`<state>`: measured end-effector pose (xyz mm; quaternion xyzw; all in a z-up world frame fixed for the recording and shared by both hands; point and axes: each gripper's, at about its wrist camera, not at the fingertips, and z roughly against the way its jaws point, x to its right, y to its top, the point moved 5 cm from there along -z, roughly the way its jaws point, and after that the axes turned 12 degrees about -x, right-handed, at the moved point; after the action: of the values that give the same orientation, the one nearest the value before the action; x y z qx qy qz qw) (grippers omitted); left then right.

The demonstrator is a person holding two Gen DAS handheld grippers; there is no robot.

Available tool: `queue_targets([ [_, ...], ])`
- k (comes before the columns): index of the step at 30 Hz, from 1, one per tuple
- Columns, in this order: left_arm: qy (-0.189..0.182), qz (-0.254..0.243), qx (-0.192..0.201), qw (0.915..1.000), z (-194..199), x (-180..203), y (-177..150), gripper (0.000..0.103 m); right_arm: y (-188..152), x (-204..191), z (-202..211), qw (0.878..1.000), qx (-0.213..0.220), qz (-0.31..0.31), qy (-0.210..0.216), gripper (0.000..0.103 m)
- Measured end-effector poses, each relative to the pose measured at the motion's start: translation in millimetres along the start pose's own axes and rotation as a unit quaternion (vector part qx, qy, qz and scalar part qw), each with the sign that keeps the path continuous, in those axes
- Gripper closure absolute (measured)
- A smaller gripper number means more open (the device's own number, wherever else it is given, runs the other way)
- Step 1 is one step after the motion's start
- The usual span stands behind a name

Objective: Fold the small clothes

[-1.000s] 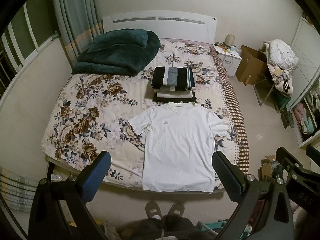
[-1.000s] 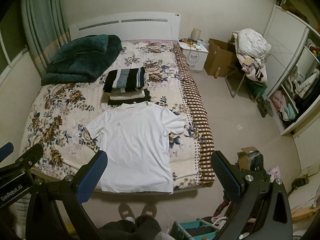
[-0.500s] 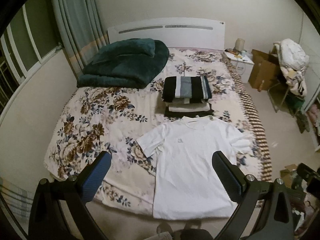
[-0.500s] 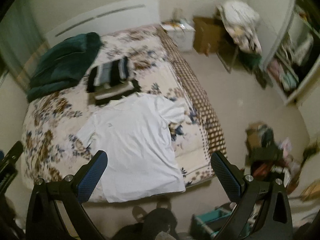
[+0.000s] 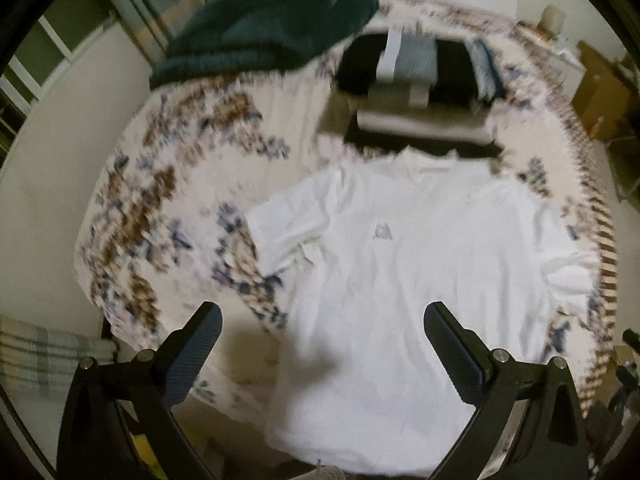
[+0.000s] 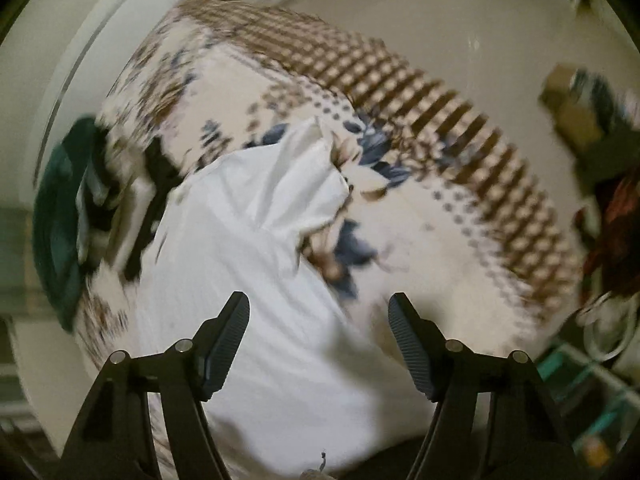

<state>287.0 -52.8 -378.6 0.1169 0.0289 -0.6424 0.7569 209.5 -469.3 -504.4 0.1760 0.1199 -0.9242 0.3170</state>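
Note:
A white T-shirt (image 5: 408,264) lies spread flat, front up, on the floral bed (image 5: 160,208), its hem at the near edge. My left gripper (image 5: 322,332) is open and empty above the shirt's lower left part. In the right wrist view the shirt (image 6: 248,240) fills the lower left, with its right sleeve (image 6: 308,172) pointing away. My right gripper (image 6: 319,320) is open and empty above the shirt's right side near the hem. Both views are blurred by motion.
A stack of folded clothes (image 5: 420,76) sits behind the shirt's collar. A dark green blanket (image 5: 272,20) lies at the head of the bed. The checkered bed edge (image 6: 460,128) runs along the right, with boxes and clutter (image 6: 580,108) on the floor beyond.
Both grippers have moved down and forward toward the bed, so the shirt looks much larger. The right gripper has swung right and its jaws stand somewhat narrower than before.

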Motion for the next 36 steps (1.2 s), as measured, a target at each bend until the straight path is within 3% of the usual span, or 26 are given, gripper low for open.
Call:
queue_targets([
  [5,0.007,0.029,-0.054,0.9981,-98.2,22.7,19.0,0.000,65.5,24.8,-110.6,0.990,-0.045,-0.110,0.077,0.029],
  [8,0.003,0.048,-0.081,0.9955,-137.3,27.6,23.7,0.000,85.4,28.0,-156.1,0.979,-0.054,-0.161,0.113,0.030],
  [10,-0.006,0.057,-0.092,0.9941,-159.9,28.1,26.6,0.000,93.1,23.7,-167.1,0.976,-0.034,-0.173,0.131,0.049],
  [11,-0.008,0.057,-0.095,0.9938,-164.8,28.8,28.0,0.000,96.8,19.0,-168.6,0.977,-0.019,-0.168,0.128,0.069],
  [12,-0.009,0.056,-0.097,0.9937,-170.5,27.4,28.3,0.000,101.0,12.0,-168.5,0.981,0.000,-0.159,0.108,0.089],
  [13,-0.011,0.056,-0.096,0.9937,-173.2,26.8,28.0,0.000,103.4,4.9,-166.8,0.984,0.016,-0.149,0.094,0.095],
  [17,-0.022,0.069,-0.098,0.9926,-182.5,11.1,31.6,0.000,95.4,-49.5,-146.6,0.996,0.078,-0.043,0.000,0.099],
  [19,-0.027,0.079,-0.094,0.9920,-182.4,-2.7,32.6,0.000,80.6,-100.1,-139.9,0.990,0.107,0.062,-0.067,0.099],
  [22,-0.023,0.094,-0.082,0.9919,-179.5,-31.2,32.4,0.000,36.4,-185.6,-155.5,0.953,0.115,0.237,-0.152,0.100],
  [25,-0.006,0.101,-0.071,0.9923,-180.7,-59.0,31.3,0.000,-25.9,-249.3,-200.0,0.884,0.108,0.395,-0.226,0.100],
  [28,0.010,0.114,-0.070,0.9910,-188.0,-89.6,30.2,0.000,-74.3,-268.4,-253.9,0.830,0.060,0.483,-0.273,0.100],
  [29,0.011,0.122,-0.072,0.9899,-191.6,-100.2,29.7,0.000,-86.1,-267.9,-273.6,0.816,0.033,0.499,-0.291,0.098],
  [30,0.009,0.127,-0.073,0.9892,-194.5,-108.6,28.6,0.000,-94.7,-262.0,-285.8,0.811,0.005,0.504,-0.296,0.091],
  [31,0.007,0.132,-0.075,0.9884,-197.3,-115.1,27.7,0.000,-99.1,-259.5,-290.7,0.815,-0.014,0.501,-0.292,0.087],
  [32,0.001,0.140,-0.078,0.9871,-201.5,-123.4,27.7,0.000,-101.2,-253.9,-287.8,0.828,-0.029,0.488,-0.273,0.077],
  [33,-0.009,0.146,-0.080,0.9860,-204.8,-128.8,26.9,0.000,-100.2,-251.0,-280.9,0.848,-0.038,0.466,-0.248,0.064],
  [35,-0.042,0.162,-0.090,0.9817,-214.2,-136.6,27.7,0.000,-95.4,-243.3,-264.1,0.880,-0.046,0.423,-0.209,0.050],
  [36,-0.080,0.180,-0.100,0.9753,-222.7,-141.3,29.4,0.000,-91.6,-236.1,-251.6,0.898,-0.045,0.395,-0.191,0.049],
])
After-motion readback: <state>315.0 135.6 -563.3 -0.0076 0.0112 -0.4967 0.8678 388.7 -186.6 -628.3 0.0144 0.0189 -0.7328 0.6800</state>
